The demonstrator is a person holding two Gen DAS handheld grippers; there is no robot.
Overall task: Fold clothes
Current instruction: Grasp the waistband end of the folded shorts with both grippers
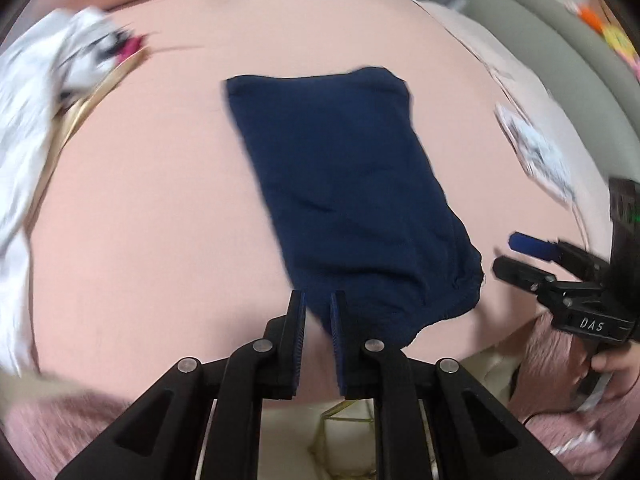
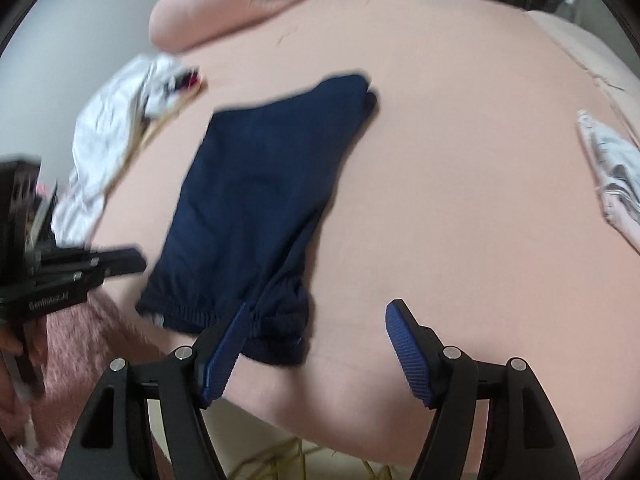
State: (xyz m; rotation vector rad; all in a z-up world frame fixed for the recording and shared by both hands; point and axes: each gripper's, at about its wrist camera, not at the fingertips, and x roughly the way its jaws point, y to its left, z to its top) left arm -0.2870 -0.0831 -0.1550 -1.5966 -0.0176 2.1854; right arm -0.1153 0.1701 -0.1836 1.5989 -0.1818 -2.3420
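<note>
A navy blue garment (image 1: 344,200) lies folded lengthwise on the pink bed sheet (image 1: 160,216), its elastic waistband toward me. My left gripper (image 1: 318,312) hangs over the waistband's near corner with its jaws a narrow gap apart and nothing between them. My right gripper (image 2: 316,320) is open wide just above the bunched waistband end (image 2: 280,320), empty. The garment also shows in the right wrist view (image 2: 256,200). Each gripper shows in the other's view: the right one (image 1: 508,256) and the left one (image 2: 136,260).
A heap of white clothes (image 1: 36,120) lies at the bed's left with a gold hanger (image 1: 92,96). A folded white patterned piece (image 1: 536,152) lies at the right edge. A pillow (image 2: 208,12) is at the far end. Pink fuzzy fabric (image 2: 80,344) is by the near edge.
</note>
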